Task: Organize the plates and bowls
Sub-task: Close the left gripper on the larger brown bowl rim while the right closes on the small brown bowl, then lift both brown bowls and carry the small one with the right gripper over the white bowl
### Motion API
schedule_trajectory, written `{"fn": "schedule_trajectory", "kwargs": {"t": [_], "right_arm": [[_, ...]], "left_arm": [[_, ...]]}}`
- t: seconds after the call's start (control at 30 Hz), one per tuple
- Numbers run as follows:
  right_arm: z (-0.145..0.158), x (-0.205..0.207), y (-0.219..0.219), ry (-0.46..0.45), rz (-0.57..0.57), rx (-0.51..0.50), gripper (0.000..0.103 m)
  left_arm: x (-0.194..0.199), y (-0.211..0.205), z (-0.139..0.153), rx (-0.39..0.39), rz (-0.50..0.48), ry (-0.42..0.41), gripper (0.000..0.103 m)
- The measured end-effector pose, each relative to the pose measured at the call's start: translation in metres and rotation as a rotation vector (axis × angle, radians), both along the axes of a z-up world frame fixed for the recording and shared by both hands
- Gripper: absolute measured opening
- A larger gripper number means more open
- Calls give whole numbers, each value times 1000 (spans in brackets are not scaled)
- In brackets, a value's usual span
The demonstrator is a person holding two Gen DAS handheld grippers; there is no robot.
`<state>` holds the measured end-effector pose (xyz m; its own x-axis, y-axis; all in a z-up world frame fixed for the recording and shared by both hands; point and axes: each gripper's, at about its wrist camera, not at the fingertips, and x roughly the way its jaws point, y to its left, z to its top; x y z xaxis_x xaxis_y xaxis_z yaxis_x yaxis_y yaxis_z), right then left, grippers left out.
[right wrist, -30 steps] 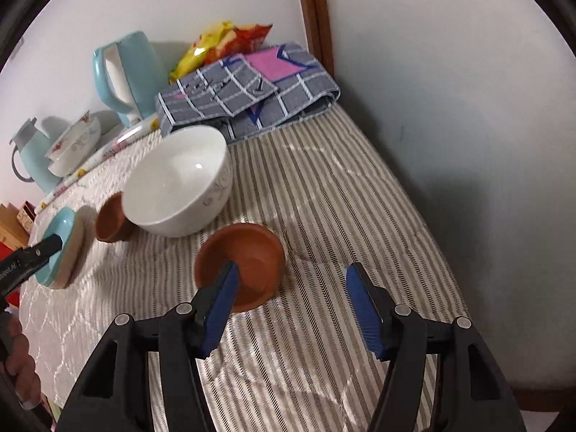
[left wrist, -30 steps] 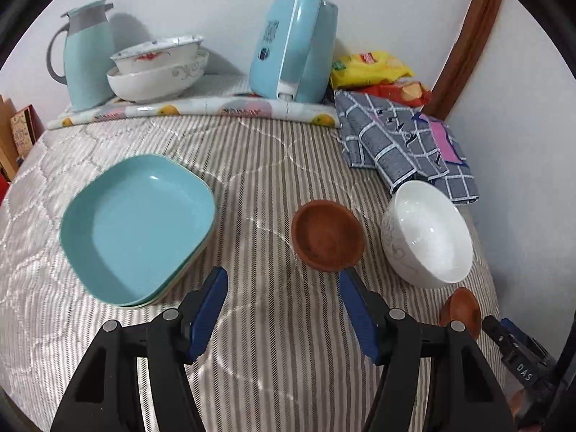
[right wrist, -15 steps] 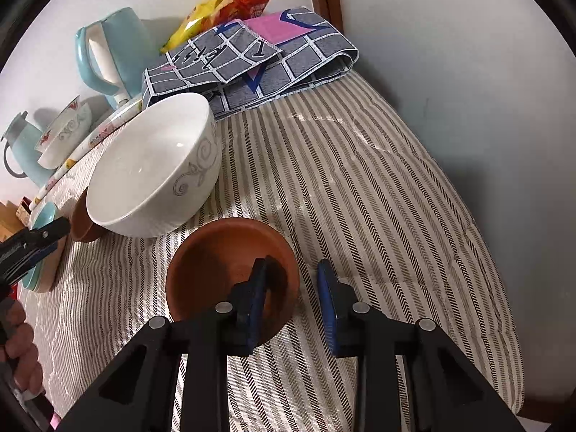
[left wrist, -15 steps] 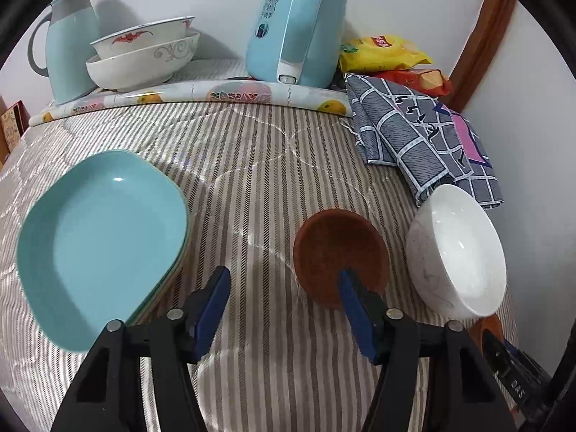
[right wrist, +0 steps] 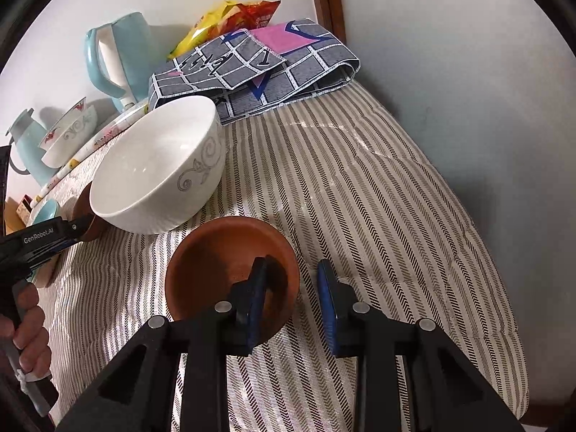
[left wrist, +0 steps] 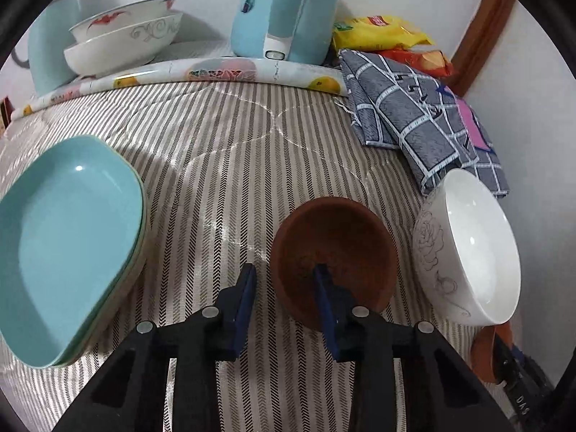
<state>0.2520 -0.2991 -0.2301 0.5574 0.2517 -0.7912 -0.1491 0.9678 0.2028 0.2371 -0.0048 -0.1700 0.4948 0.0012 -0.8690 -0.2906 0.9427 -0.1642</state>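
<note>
Two small brown bowls sit on the striped cloth either side of a white bowl, which also shows in the right wrist view. My left gripper straddles the near rim of one brown bowl, right finger inside, left finger outside, a gap still showing. My right gripper straddles the right rim of the other brown bowl, left finger inside, right finger outside, partly closed. Stacked teal plates lie at the left.
At the back stand a blue kettle, stacked white patterned bowls, a blue jug, snack bags and a folded checked cloth. A wall runs close on the right.
Both grippers moved forward onto their brown bowls and narrowed. The left went from wide open to straddling its bowl's rim; the right stays around its bowl's rim.
</note>
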Motion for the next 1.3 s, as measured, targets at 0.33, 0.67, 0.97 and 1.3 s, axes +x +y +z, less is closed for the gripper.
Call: {"fn": "schedule_trajectory", "kwargs": {"t": [0.33, 0.67, 0.97, 1.3], "right_arm": [[1, 0, 2, 0, -12, -13, 28], [14, -7, 14, -17, -18, -42, 9], [30, -20, 17, -37, -45, -40, 8], [69, -33, 12, -108, -63, -38, 8]], "left_arm": [[1, -1, 0, -14, -20, -4, 20], [-9, -3, 16, 10, -49, -40, 7], [-28, 2, 30, -17, -40, -67, 7], [-46, 2, 60, -13, -33, -122, 7]]}}
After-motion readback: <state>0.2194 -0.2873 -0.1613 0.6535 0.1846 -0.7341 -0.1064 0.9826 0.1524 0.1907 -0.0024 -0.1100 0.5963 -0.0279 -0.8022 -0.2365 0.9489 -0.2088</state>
